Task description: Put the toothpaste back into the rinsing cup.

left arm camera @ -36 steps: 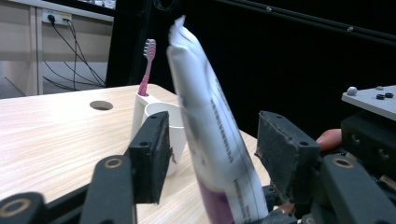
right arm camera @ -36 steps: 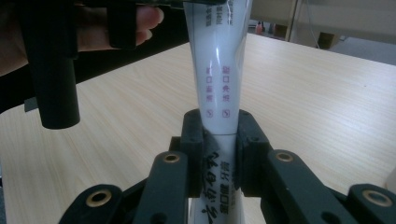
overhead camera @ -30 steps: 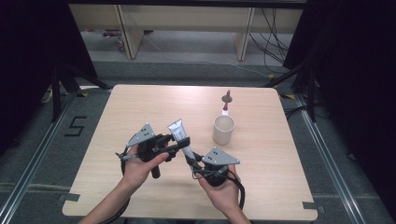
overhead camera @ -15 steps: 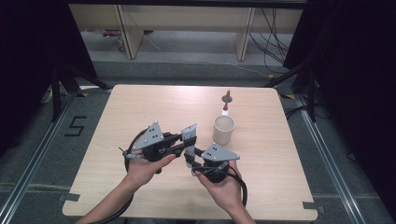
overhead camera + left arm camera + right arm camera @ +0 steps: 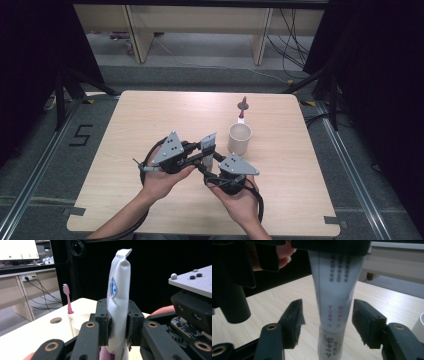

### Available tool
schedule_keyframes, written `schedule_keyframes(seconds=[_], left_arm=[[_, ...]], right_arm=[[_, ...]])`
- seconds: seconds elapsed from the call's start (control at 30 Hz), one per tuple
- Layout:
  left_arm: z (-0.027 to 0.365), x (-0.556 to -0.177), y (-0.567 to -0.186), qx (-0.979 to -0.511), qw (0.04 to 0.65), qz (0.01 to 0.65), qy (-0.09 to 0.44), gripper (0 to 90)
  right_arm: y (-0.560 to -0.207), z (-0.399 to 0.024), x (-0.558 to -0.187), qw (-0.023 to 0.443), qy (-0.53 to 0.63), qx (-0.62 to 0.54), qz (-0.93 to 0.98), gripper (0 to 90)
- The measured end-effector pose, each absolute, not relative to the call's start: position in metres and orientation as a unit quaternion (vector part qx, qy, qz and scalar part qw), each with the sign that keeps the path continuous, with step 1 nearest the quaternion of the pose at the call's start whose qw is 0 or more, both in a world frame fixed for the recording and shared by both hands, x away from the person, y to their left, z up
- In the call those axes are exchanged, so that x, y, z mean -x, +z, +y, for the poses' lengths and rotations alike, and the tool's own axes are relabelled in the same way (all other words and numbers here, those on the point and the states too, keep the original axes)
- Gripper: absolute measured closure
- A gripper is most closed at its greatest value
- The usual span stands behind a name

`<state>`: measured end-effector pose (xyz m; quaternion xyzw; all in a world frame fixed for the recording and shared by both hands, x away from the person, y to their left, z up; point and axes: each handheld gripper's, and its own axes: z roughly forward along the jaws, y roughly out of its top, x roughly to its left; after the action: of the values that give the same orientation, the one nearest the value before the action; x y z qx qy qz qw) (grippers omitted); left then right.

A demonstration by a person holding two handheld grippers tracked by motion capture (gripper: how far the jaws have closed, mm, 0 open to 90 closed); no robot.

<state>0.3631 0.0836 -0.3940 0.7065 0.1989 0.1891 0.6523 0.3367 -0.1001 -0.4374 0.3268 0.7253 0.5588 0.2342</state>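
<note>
Left gripper [image 5: 202, 156] fingers clamp the tube [image 5: 118, 300] upright; right gripper [image 5: 327, 322] fingers, just opening, flank it untouching.

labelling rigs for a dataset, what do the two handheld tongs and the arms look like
Both the left tongs and the right tongs are black, each topped by a grey three-cornered plate with small dark dots. Black cables loop from both. The jaws show brass-coloured pivot rings and black pads. The forearms are bare, with no sleeves.

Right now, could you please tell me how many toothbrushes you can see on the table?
1. The single pink toothbrush stands upright in a small white holder just behind the white cup, toward the table's far edge. None seems hidden.
</note>
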Motion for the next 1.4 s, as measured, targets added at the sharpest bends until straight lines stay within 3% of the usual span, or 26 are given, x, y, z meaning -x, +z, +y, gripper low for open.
schedule_keyframes(seconds=[0.5, 0.73, 1.0, 1.3, 1.4], left_arm=[[0.077, -0.363, -0.396, -0.699, 0.653, 0.213, 0.199, 75.0], [0.075, -0.364, -0.394, -0.692, 0.666, 0.203, 0.190, 69.5], [0.090, -0.363, -0.388, -0.681, 0.672, 0.203, 0.210, 42.5], [0.130, -0.361, -0.396, -0.677, 0.663, 0.230, 0.220, 41.8], [0.139, -0.360, -0.398, -0.673, 0.664, 0.237, 0.224, 42.0]], right_arm=[[-0.435, -0.099, -0.338, 0.256, 0.560, -0.348, 0.706, 64.4], [-0.433, -0.102, -0.334, 0.267, 0.560, -0.348, 0.703, 73.9], [-0.425, -0.117, -0.341, 0.276, 0.562, -0.352, 0.696, 75.7], [-0.409, -0.138, -0.350, 0.302, 0.561, -0.366, 0.678, 75.8], [-0.404, -0.142, -0.352, 0.292, 0.562, -0.375, 0.677, 75.7]])
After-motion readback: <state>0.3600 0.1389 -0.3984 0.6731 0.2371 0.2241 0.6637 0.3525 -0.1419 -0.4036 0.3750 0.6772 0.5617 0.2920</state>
